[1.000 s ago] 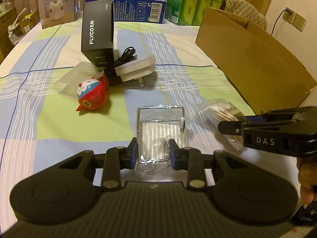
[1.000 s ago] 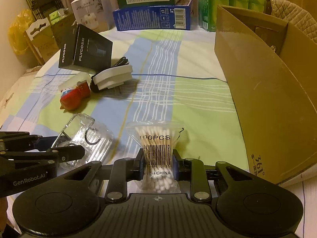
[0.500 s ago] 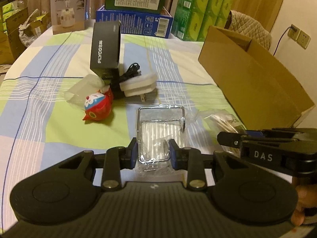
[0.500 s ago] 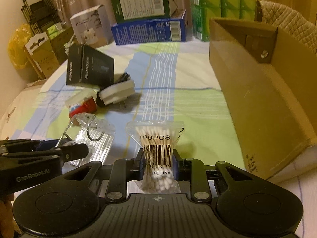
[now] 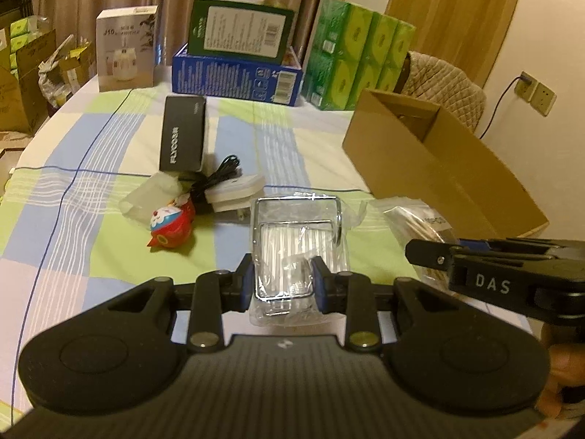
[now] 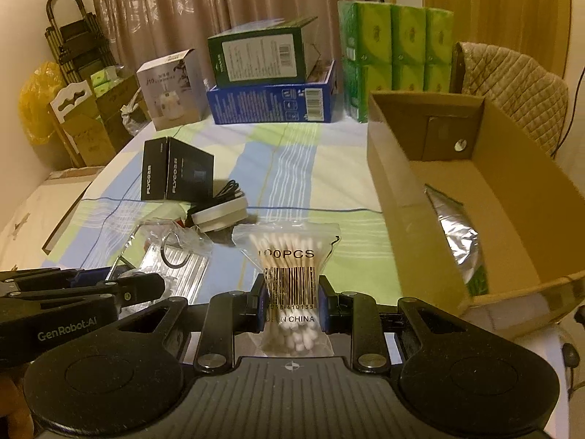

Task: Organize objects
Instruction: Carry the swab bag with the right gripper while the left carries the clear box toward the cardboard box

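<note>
So, both loads up off the bedsheet [image 5: 91,248] right now, side by side, just short of the box [image 6: 409,197].

Left gripper [image 5: 283,285]: clamped on the bagged metal rack [image 5: 298,245], pads biting only its near end, rest sticking out forward. Right gripper [image 6: 290,301]: pinched on the swab bag [image 6: 289,256], right around the barcode, top of the bag standing free above the jaws.

Box open on top, just right of the swab bag in the right wrist view, with a foil pouch [image 6: 457,230] already lying against its near wall. Left of the box, still on the sheet: black carton [image 5: 182,137], white plug [image 5: 234,192] with its cord touching the carton, red toy [image 5: 172,226] nearest the rack.

Stuff that could go sideways, just guessing from how things sit:
- Rack wrap looks slick and loose, and grip is way off-centre. Could swivel or slide out mid-carry if swung fast.
- Swab bag squishy. Fine for holding, but floppy top might catch the box's near wall if brought in low.
- Two grippers nearly touching. Heading for the same box together looks like a good way to bump them or knock a load loose. Probably safer one at a time, right one first since closer to the box.
- Dropping onto the pouch: rack could land tilted, hard to say.
</note>
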{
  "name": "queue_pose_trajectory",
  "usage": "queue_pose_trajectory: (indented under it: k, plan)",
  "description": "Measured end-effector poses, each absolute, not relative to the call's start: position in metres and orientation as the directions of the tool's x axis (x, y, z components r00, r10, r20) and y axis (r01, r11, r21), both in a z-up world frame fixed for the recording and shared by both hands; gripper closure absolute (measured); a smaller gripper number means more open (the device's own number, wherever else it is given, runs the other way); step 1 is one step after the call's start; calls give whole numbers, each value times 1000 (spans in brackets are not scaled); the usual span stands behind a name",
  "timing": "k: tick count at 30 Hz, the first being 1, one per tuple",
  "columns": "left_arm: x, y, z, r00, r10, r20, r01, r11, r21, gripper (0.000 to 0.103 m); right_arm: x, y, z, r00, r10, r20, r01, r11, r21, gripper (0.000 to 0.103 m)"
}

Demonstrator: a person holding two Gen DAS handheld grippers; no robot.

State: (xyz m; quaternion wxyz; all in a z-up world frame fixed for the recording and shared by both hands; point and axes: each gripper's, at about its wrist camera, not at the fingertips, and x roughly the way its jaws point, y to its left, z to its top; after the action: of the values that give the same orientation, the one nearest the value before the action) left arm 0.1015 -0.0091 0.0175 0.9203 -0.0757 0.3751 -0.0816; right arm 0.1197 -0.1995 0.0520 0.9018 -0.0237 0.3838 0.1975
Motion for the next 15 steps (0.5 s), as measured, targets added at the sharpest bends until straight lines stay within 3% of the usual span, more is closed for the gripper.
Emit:
queue_pose_trajectory:
  k: [15]
  plan:
    - [80,-30,48,722,-226,-654,118,972,-206,76,95,-223,82,663,324,-675,-369,926,82,80]
